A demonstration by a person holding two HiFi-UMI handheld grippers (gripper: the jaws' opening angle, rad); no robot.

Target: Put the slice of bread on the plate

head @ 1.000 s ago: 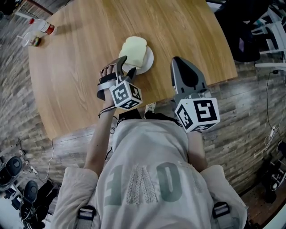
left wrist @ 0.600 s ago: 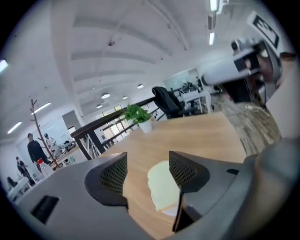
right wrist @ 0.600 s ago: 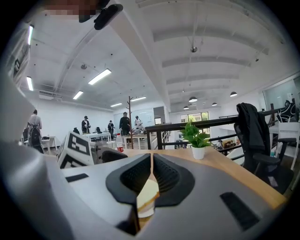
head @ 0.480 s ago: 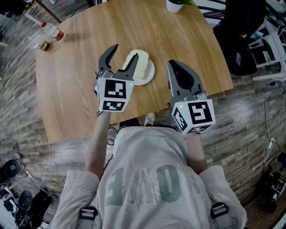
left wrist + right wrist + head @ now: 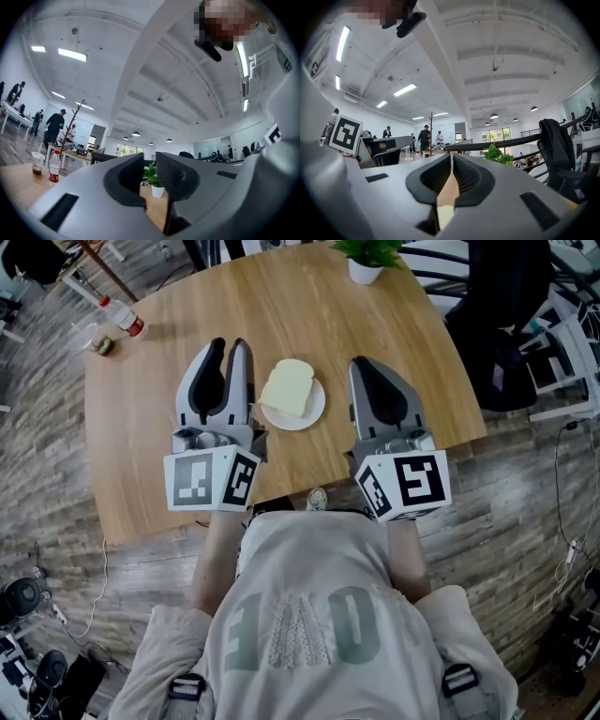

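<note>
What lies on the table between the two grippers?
In the head view, the white plate with the slice of bread on it lies between the left gripper, whose empty jaws are closing, and the shut right gripper.

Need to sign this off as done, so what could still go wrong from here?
The slice of bread appears to overhang the plate's far rim, so a knock could slide it off. The left gripper, jaws closing on nothing, hangs above the table left of the plate; a careless downward swing might clip it.
</note>
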